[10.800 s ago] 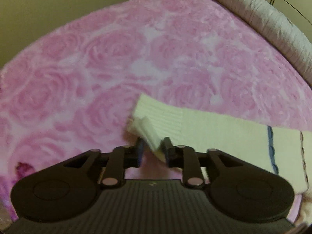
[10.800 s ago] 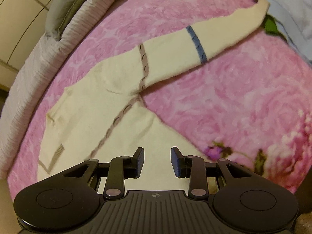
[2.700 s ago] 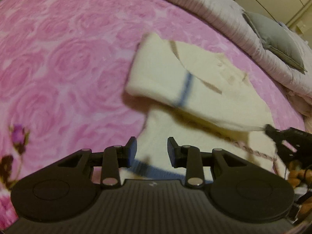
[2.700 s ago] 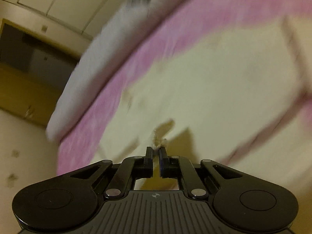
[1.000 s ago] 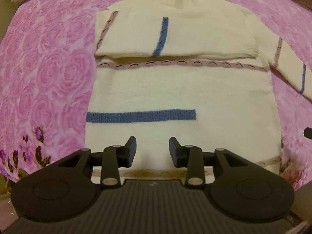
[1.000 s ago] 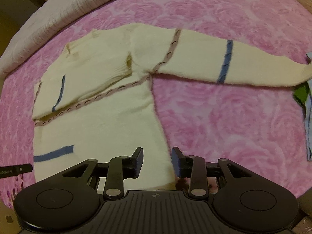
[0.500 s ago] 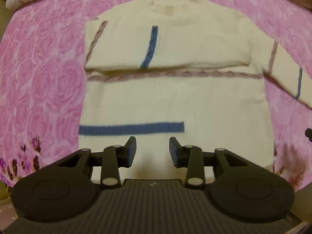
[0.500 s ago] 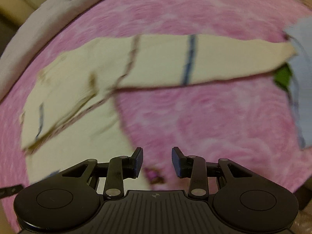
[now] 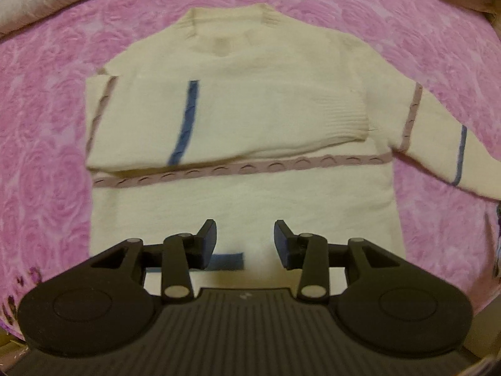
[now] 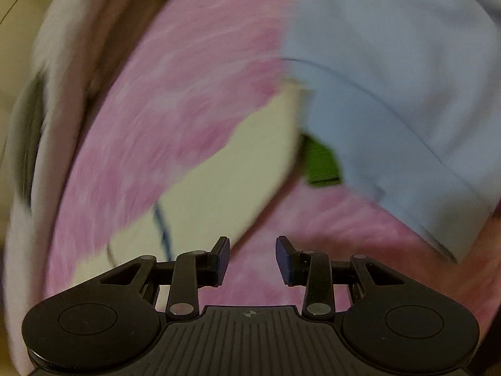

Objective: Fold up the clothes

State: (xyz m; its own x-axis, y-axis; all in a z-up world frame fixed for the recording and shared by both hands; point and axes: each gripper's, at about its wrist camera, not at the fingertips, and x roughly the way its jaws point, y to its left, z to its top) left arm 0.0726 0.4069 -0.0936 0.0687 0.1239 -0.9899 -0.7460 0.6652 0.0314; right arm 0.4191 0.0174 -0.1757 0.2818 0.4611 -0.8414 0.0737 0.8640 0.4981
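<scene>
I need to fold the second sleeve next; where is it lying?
In the left wrist view the unfolded sleeve stretches out to the right of the sweater onto the pink blanket.

My left gripper (image 9: 245, 241) hangs with its jaws apart and empty over the lower body of a cream sweater (image 9: 238, 144) that lies flat on the pink rose-patterned bed cover (image 9: 47, 119). One sleeve (image 9: 219, 122) is folded across its chest, cuff toward the right, while the other sleeve (image 9: 451, 144) stretches out to the right.
</scene>
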